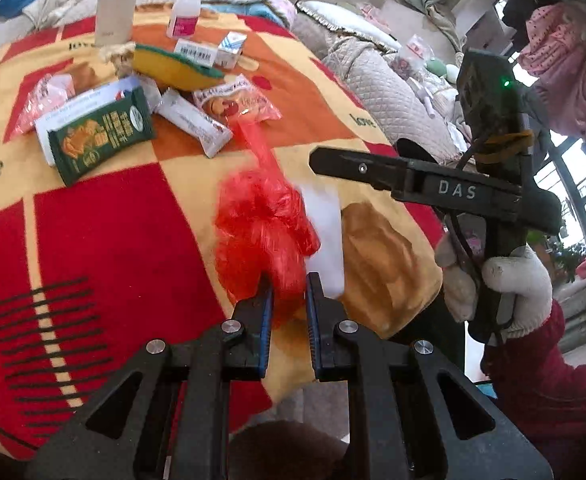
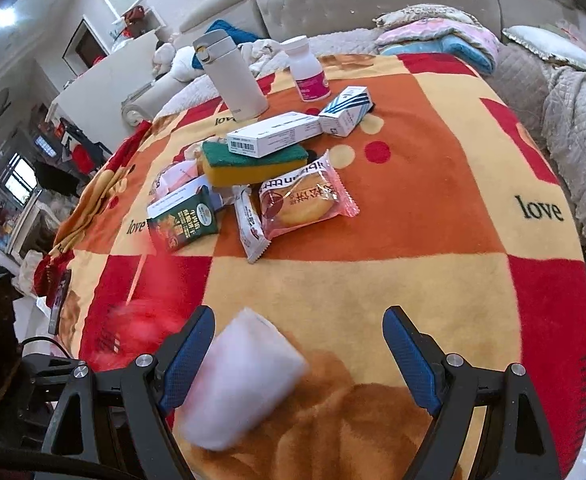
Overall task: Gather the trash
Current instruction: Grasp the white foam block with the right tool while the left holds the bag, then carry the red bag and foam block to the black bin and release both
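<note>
The left gripper (image 1: 287, 280) has its blue-padded fingers (image 1: 267, 312) drawn close, pinching the crumpled red plastic bag (image 1: 263, 236) at its lower edge; the bag bulges up toward twelve o'clock from the tips, over the red, orange and yellow checked fleece blanket (image 1: 105, 240); a blurred white piece (image 1: 325, 236), soft-looking, sits just at one o'clock of those tips, touching the bag's side; whether the fingers also catch it I cannot tell.

The right gripper (image 2: 299, 344) keeps its fingers (image 2: 407, 352) spread wide with nothing pressed between them; in its own view the same white piece (image 2: 245, 376) lies near the left finger, at about eight o'clock of the gap; a white-gloved hand (image 1: 509, 288) holds that gripper at three o'clock in the left view.

Further up the blanket, at eleven o'clock, lies a cluster: a green snack packet (image 1: 101, 136), a pink-edged clear pastry wrapper (image 2: 305, 200), a yellow sponge with green scouring top (image 2: 253, 164), a long white carton (image 2: 273, 134), a white pill bottle with pink label (image 2: 309, 72), and a tall white flask (image 2: 233, 76).
</note>
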`<action>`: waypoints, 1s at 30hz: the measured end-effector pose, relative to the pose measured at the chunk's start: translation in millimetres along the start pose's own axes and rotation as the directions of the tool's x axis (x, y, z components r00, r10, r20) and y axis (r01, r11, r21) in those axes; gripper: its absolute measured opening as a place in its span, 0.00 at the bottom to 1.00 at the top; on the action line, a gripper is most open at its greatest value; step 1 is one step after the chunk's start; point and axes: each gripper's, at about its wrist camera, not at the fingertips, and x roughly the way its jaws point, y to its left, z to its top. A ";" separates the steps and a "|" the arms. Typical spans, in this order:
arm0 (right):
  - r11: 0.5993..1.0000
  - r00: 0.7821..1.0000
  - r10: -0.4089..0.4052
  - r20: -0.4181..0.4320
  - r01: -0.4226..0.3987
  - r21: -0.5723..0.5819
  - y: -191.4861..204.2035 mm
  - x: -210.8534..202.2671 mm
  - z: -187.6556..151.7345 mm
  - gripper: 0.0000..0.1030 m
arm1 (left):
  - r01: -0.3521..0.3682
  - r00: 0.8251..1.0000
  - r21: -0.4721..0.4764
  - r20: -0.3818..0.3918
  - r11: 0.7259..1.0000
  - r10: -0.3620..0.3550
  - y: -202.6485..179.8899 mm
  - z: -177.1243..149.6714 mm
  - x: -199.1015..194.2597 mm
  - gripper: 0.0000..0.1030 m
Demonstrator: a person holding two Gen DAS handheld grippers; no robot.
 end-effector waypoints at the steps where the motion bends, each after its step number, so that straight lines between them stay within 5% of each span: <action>1: 1.000 1.000 -0.003 -0.003 0.003 -0.001 -0.2 -1.5 -1.3 0.82 | -0.007 1.000 -0.001 0.010 1.000 0.007 1.8 0.0 -4.6 0.12; 8: 1.000 0.999 -0.008 -0.033 0.009 0.015 2.7 -4.7 -16.1 0.82 | -0.185 0.978 -0.040 0.088 0.982 0.188 30.8 3.4 -30.2 0.11; 14: 0.999 0.996 0.006 -0.089 -0.002 0.040 21.8 14.6 -31.3 0.82 | -0.232 0.967 -0.078 0.089 0.970 0.238 51.8 -8.5 -36.3 0.12; 17: 0.999 0.995 -0.015 -0.102 0.019 0.032 34.8 27.2 -34.8 0.83 | -0.202 0.971 -0.121 0.109 0.972 0.215 60.3 -10.9 -45.6 0.19; 20: 0.998 0.993 -0.069 -0.098 0.070 0.007 45.6 41.9 -36.7 0.87 | -0.173 0.973 -0.150 0.126 0.973 0.193 64.6 -9.4 -53.4 0.55; 21: 0.996 0.992 -0.085 -0.091 0.084 -0.011 47.8 43.1 -36.9 0.87 | -0.167 0.971 -0.155 0.145 0.974 0.190 65.4 -9.4 -57.7 0.59; 23: 0.995 0.992 -0.093 -0.082 0.090 -0.049 50.2 42.1 -38.1 0.79 | -0.156 0.971 -0.149 0.156 0.976 0.179 65.9 -8.3 -60.0 0.59; 30: 0.995 0.997 -0.079 -0.018 0.077 -0.065 20.9 6.1 -25.6 0.77 | -0.176 0.981 -0.079 0.068 0.981 0.181 57.8 2.2 -19.0 0.62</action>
